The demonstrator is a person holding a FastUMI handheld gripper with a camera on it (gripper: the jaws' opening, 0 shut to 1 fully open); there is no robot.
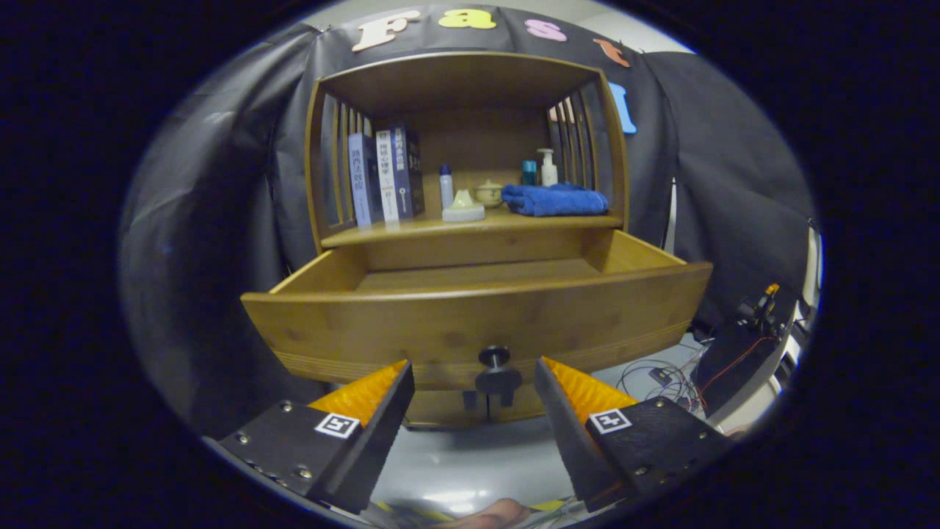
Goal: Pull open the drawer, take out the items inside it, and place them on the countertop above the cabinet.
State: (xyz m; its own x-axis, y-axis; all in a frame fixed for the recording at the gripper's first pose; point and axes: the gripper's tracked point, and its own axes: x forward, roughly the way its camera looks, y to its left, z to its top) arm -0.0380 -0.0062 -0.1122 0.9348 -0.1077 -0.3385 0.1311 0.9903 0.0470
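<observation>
1. Wooden cabinet of honey-brown timber with slatted sides, standing against the booth's black cloth wall; its open upper bay has a countertop as its floor.
2. Wide wooden drawer with a curved front, pulled well out below the countertop. The bare board of its inside shows towards the back; the part behind the front panel is hidden, so its contents cannot be told.
3. Row of upright books, blue and white spines, at the countertop's left end against the slats.
4. Folded blue towel at the countertop's right end, near its front edge.
5. Gripper, fingers spread wide and holding nothing, just short of the drawer front, one on either side of the knob.
6. Pale cone-shaped lid-like object at the middle of the countertop's front edge.
7. Small cream lidded pot just behind it.
8. White pump bottle and teal jar behind the towel.
9. Dark round drawer knob, centred low on the drawer front, between the fingers and untouched.
</observation>
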